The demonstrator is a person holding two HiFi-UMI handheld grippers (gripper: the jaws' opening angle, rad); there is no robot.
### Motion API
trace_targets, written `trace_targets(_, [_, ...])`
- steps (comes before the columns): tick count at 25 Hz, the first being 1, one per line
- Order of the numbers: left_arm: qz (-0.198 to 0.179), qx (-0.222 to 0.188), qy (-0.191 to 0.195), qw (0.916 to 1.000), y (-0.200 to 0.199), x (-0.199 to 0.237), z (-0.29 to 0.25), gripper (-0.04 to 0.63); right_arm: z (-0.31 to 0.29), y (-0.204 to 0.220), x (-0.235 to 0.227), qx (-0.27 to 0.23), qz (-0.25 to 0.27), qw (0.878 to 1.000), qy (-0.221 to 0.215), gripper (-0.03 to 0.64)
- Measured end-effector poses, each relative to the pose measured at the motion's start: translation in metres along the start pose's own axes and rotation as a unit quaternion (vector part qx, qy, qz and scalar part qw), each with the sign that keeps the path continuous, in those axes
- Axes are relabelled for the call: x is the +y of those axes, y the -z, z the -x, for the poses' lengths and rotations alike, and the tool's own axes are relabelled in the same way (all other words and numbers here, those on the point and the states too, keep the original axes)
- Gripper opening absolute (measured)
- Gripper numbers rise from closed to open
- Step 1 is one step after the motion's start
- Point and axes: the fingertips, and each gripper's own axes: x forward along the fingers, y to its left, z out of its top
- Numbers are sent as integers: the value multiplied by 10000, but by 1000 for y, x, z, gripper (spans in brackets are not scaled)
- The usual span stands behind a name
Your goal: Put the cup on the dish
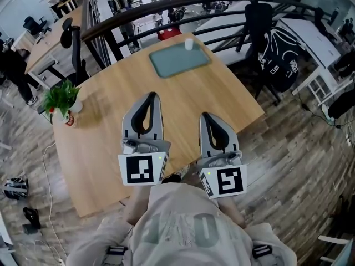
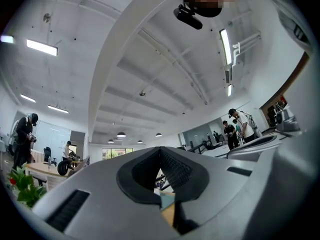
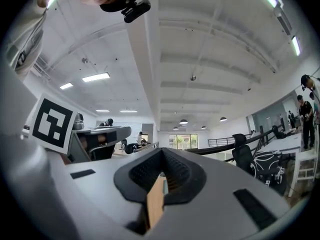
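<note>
Both tools closed tight with nothing in them. The left gripper (image 1: 150,96) and right gripper (image 1: 205,116) sit side by side over the table (image 1: 105,154), well short of the dish (image 1: 172,64). Cup (image 1: 189,44) at the dish's far right corner — on it or just off, can't tell. Plant (image 1: 62,100) well left of the dish.

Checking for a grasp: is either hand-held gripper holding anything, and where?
Nothing: left hand-held gripper and right hand-held gripper are shut, empty. The cup stands apart.
</note>
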Motion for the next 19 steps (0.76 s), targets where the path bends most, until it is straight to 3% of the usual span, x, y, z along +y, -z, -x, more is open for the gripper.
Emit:
trace_targets(6, [101, 193, 87, 9997, 3, -9, 5, 9, 0, -6, -5, -31, 60, 10000, 59, 18])
trace_targets(19, [26, 210, 168, 9996, 3, -16, 15, 9, 3, -12, 1, -179, 114, 9998, 32, 18])
